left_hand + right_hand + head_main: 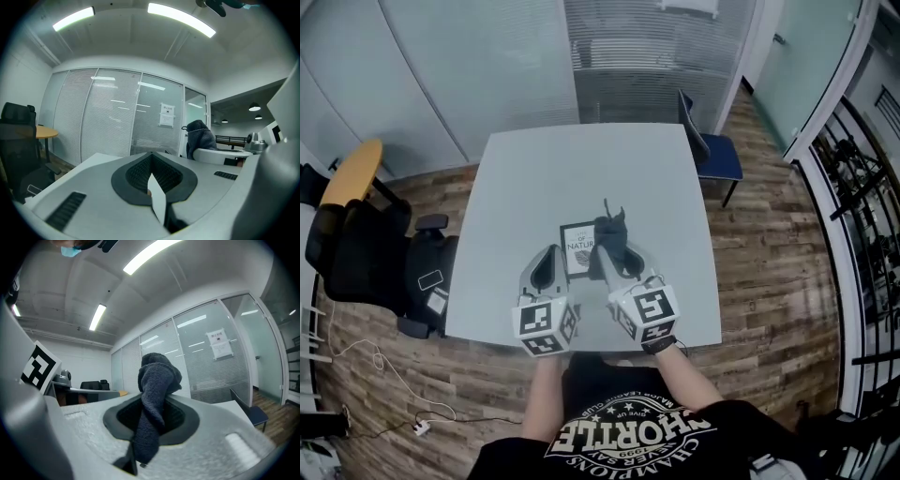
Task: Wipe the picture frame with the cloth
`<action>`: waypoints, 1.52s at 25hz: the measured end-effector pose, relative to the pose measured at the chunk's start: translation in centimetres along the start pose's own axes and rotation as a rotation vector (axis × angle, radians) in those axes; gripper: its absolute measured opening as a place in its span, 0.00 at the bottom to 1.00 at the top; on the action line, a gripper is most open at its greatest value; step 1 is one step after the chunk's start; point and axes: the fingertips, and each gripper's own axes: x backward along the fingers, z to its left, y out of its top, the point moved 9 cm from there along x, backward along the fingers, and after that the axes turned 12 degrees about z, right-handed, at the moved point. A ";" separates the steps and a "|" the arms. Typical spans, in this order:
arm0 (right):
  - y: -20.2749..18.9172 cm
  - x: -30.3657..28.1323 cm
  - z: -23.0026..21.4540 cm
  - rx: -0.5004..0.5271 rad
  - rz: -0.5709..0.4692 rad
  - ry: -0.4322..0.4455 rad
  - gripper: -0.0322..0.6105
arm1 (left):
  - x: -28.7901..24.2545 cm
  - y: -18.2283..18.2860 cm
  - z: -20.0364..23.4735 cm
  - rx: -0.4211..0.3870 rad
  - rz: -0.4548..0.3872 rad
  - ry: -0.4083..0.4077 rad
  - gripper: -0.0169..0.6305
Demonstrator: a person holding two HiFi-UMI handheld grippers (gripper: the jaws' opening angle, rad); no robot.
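Dark grey fleecy cloth (155,401) stands bunched upright, pinched between the closed jaws of the right gripper (615,251) above the pale grey square table (516,187). The left gripper (555,264) is clamped on the thin edge of the black-bordered picture frame with a white printed sheet (577,247). The frame is over the table's near half, with the cloth at its right edge.

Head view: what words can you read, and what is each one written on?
"OF NATUR...": on the print in the picture frame; the lines under it are too small to read.
"SHORTLE" and "CHAMPIONS": on the person's black shirt; the smaller print there is blurred.
Paper sign, seen in the left gripper view: too small to read.
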 end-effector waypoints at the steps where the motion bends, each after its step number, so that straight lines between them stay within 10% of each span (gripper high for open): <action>1: 0.3 -0.7 -0.2 0.001 0.001 -0.003 0.16 | -0.6 0.2 0.4 -0.001 0.004 -0.004 0.04; 17: 0.4 -10.8 -4.9 -0.020 0.104 -0.022 0.16 | -9.5 0.1 7.5 0.090 0.133 -0.009 0.04; 38: -7.0 -21.4 -8.2 -0.043 0.361 -0.005 0.16 | -17.9 -13.0 13.2 0.227 0.510 -0.059 0.04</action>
